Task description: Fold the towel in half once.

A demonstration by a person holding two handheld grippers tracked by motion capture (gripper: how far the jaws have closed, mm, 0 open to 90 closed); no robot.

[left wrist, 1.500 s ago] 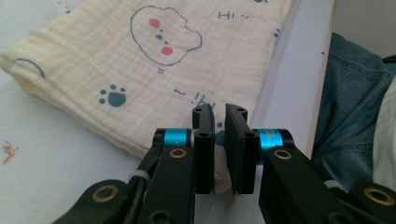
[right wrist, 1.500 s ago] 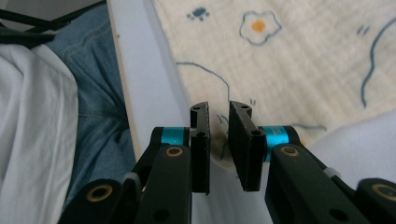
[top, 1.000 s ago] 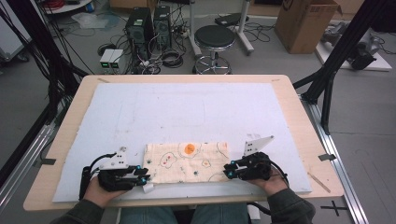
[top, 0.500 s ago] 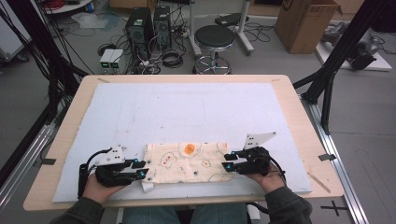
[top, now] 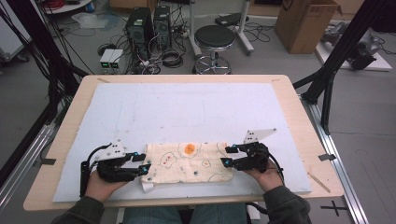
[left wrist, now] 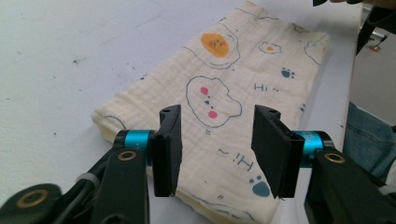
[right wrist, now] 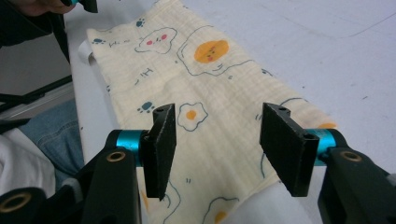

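A: Nearest the camera, what do the hands hold?

B: Each holds tongs. The left tongs [top: 146, 163] sit at the left end of the cloth [top: 189, 162], the right tongs [top: 227, 156] at its right end. Both point inward, toward each other.

A: Are they gripping it?

B: No. In the left gripper view the left tongs [left wrist: 215, 149] stand apart with the cloth [left wrist: 219, 93] lying flat beneath the gap, and nothing is pinched. The right tongs [right wrist: 219, 149] look the same, spread over the cloth [right wrist: 205, 93]. Both pairs have just been opening.

A: And the cloth itself?

B: It is folded into a long cream rectangle printed with fried eggs, clouds and paw marks. It lies on the pale mat [top: 187, 112] close to the near edge of the tabletop [top: 299, 107], between the two tongs. A small white tag [top: 147, 187] pokes out at its near left corner.

A: What lies further off?

B: The mat beyond the cloth is bare. Past the tabletop's far edge stands a black stool [top: 214, 37], with computer towers [top: 149, 23] and cables on the floor to its left and a cardboard box [top: 306, 23] to its right.
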